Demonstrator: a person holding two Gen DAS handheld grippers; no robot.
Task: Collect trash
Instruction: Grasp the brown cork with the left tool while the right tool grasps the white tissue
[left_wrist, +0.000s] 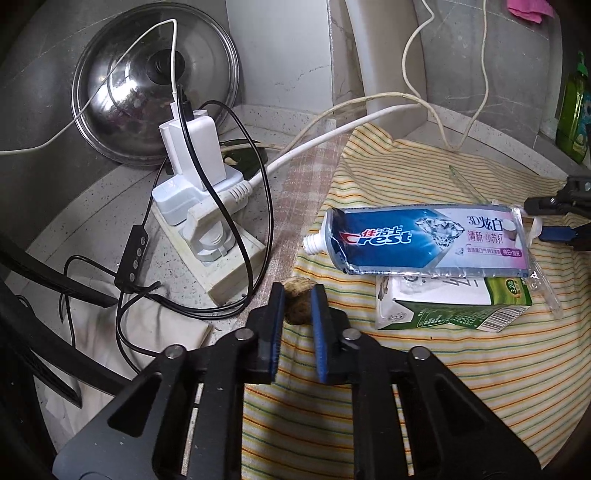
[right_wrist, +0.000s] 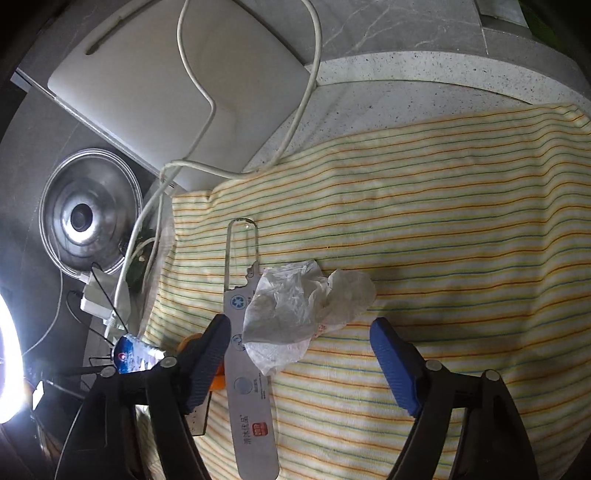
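Note:
My left gripper is shut on a brown walnut-like shell just above the striped yellow cloth. A squeezed Crest toothpaste tube lies on a green-and-white milk carton to its right. My right gripper is open, its jaws on either side of a crumpled white wrapper that lies on a long clear plastic sleeve. The right gripper also shows at the right edge of the left wrist view. The tube shows at the left of the right wrist view.
A power strip with white chargers and tangled black and white cables sits left of the cloth. A pot lid leans on the wall behind. A white board stands at the back. A green bottle is far right.

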